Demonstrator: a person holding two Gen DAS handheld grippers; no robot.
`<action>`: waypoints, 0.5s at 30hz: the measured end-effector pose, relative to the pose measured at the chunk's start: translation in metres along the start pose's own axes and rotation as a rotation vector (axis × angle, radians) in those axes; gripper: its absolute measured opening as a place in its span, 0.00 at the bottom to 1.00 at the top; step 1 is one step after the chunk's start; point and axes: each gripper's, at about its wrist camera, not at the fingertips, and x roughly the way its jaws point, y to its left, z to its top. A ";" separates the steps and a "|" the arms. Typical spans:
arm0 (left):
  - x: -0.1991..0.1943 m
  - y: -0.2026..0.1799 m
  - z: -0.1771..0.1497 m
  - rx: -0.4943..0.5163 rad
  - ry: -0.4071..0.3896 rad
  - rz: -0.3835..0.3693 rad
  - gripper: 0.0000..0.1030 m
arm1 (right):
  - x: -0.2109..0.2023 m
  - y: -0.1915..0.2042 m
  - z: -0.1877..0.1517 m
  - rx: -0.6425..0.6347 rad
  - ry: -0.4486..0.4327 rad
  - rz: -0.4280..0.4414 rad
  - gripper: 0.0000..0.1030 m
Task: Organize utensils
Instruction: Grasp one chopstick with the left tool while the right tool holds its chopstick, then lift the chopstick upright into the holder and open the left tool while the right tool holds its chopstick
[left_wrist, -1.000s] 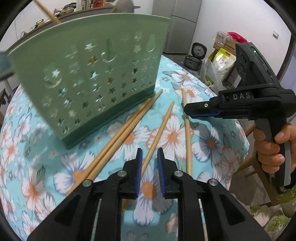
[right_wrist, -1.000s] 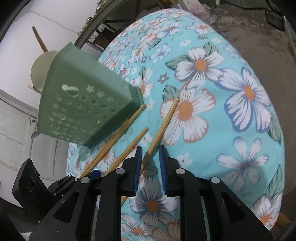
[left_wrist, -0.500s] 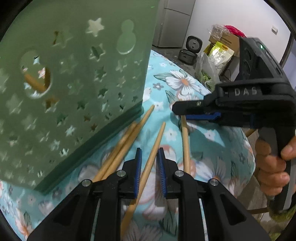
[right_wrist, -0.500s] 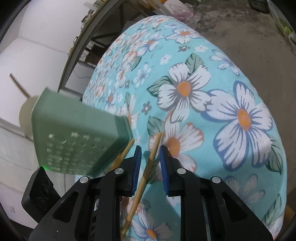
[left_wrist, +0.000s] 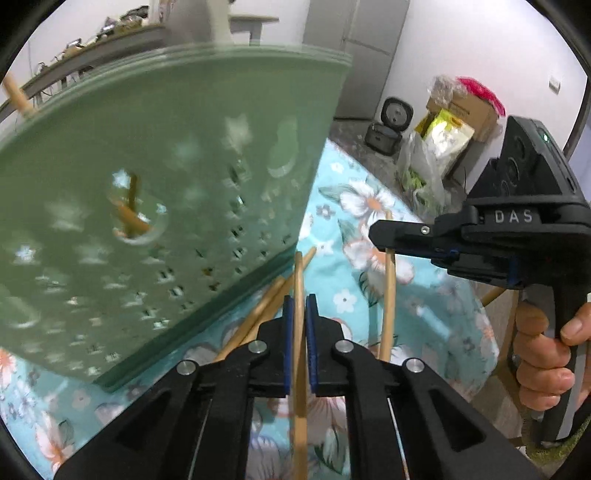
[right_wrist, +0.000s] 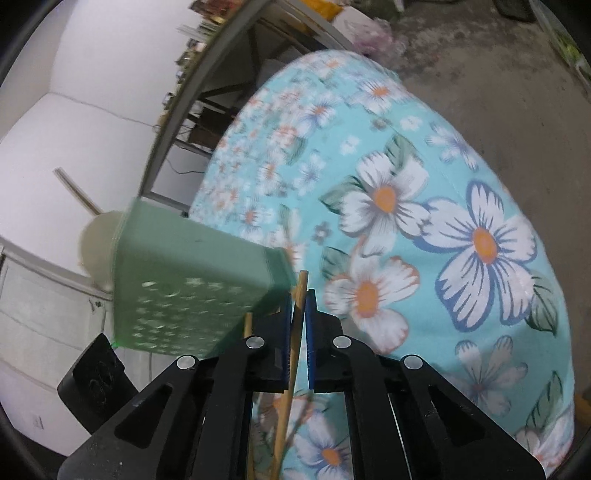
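A green perforated utensil holder (left_wrist: 166, 203) stands on the floral tablecloth (left_wrist: 343, 299), with chopsticks visible inside through a round hole. My left gripper (left_wrist: 299, 306) has its jaws closing tight on a wooden chopstick (left_wrist: 300, 273) that runs straight between the blue pads. Two more chopsticks (left_wrist: 264, 308) lie against the holder's base. My right gripper (left_wrist: 373, 234) (right_wrist: 300, 299) is to the right, jaws closing on another chopstick (left_wrist: 388, 295) (right_wrist: 298, 291), pads pressed on it. The holder (right_wrist: 192, 280) sits just left of that gripper's tips.
A hand (left_wrist: 546, 362) grips the right tool's handle. Beyond the table edge on the floor are a rice cooker (left_wrist: 391, 122), bags and a cardboard box (left_wrist: 461, 110). A cluttered counter (left_wrist: 92, 40) runs behind the holder. The cloth (right_wrist: 461, 229) extends rightward.
Both grippers have closed from slightly apart onto one chopstick each. Both have moved nearer the green holder, which now looms larger. The left chopstick now stands straight between the pads.
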 end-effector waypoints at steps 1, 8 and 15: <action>-0.010 0.001 0.000 -0.009 -0.019 -0.006 0.06 | -0.006 0.007 -0.001 -0.023 -0.011 0.006 0.05; -0.067 0.010 0.002 -0.059 -0.123 -0.040 0.06 | -0.034 0.042 -0.005 -0.148 -0.076 0.029 0.04; -0.113 0.035 0.006 -0.189 -0.201 -0.113 0.06 | -0.050 0.062 -0.009 -0.224 -0.121 0.023 0.04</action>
